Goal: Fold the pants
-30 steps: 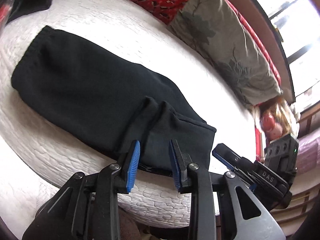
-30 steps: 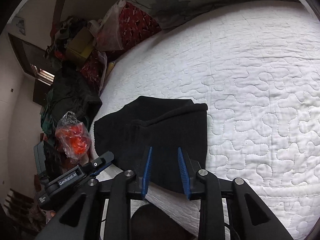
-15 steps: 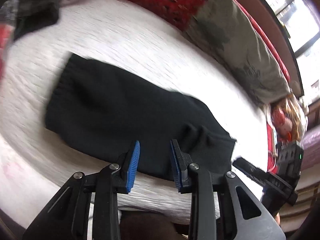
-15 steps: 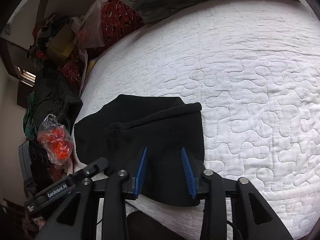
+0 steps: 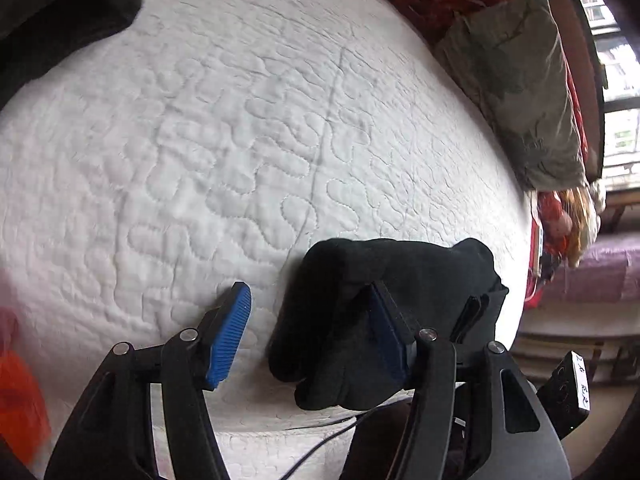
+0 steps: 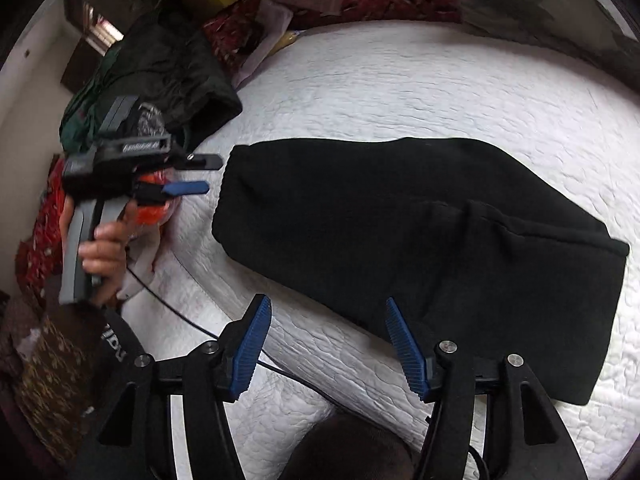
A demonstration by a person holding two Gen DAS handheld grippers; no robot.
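Pants (image 6: 420,240) are spread on the bed (image 6: 400,92); both claws, left (image 5: 308,332) and right (image 6: 328,344), are held open, the left seemingly brushing cloth.

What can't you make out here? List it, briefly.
- Left wrist view: the pants overlap one finger of the left gripper; contact is unclear, dark pad against black cloth.
- Right wrist view: part of the pants' near edge is hidden behind the right gripper; the left gripper is blurred.

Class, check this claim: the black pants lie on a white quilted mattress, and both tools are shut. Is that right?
Not quite. The black pants do lie on the white quilted mattress, but both tools are open: the right tool in the right wrist view, the left tool in the left wrist view.
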